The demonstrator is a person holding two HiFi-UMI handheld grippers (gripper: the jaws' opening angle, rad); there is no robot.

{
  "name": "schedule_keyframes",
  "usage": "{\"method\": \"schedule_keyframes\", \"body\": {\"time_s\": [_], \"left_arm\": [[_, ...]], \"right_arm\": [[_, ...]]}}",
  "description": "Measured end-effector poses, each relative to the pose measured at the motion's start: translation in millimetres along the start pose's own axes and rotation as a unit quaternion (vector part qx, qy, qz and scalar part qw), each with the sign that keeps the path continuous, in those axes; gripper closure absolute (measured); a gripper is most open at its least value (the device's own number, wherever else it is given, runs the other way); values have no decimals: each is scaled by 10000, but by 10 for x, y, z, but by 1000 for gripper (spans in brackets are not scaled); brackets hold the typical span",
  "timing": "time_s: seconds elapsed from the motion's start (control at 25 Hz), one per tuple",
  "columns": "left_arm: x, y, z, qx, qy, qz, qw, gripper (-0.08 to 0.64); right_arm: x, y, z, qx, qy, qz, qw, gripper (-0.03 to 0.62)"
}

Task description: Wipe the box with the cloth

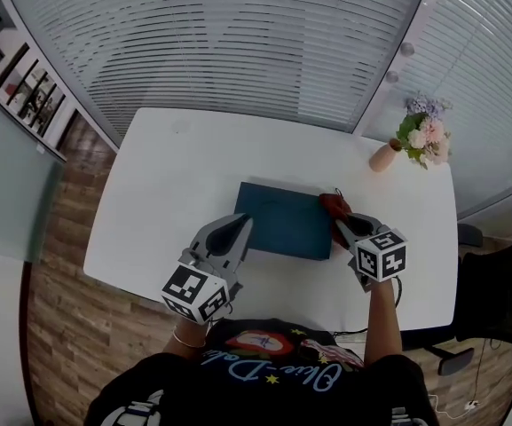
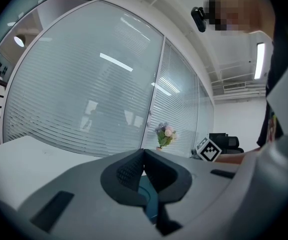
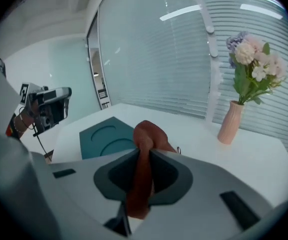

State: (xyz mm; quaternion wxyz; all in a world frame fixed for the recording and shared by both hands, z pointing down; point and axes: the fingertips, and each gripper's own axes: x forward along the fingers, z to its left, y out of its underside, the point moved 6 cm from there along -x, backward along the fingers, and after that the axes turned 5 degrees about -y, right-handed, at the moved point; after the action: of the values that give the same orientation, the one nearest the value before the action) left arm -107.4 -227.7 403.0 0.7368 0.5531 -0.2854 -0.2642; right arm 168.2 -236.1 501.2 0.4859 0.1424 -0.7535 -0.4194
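Observation:
A flat teal box [image 1: 284,219] lies in the middle of the white table [image 1: 176,185]. My left gripper [image 1: 242,224] is shut, its tips over the box's near left edge; in the left gripper view [image 2: 143,151] a strip of the teal box [image 2: 148,200] shows below the closed jaws. My right gripper [image 1: 341,225] is shut on a red-brown cloth [image 1: 334,204] at the box's right edge. In the right gripper view [image 3: 144,152] the cloth [image 3: 146,136] bunches up between the jaws, with the box [image 3: 106,139] and its two round recesses lying to the left.
A pink vase of flowers [image 1: 420,138] stands at the table's far right corner, and also shows in the right gripper view [image 3: 231,121]. Blinds and glass walls ring the far side. A black chair [image 1: 504,300] stands to the right of the table.

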Motion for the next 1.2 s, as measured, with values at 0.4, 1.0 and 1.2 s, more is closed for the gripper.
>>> {"method": "schedule_keyframes", "body": {"time_s": [0.4, 1.0, 1.2], "left_arm": [[-292, -45, 164, 0, -464, -121, 9988, 557], [-911, -1, 497, -145, -1288, -198, 9914, 557], [-1071, 40, 612, -223, -1345, -272, 9903, 557]], "right_arm": [[519, -824, 821, -914, -878, -745, 9891, 538], [1550, -704, 1919, -2920, -1772, 835, 9361, 538], [1547, -725, 1943, -2892, -1804, 882, 9360, 538]]}}
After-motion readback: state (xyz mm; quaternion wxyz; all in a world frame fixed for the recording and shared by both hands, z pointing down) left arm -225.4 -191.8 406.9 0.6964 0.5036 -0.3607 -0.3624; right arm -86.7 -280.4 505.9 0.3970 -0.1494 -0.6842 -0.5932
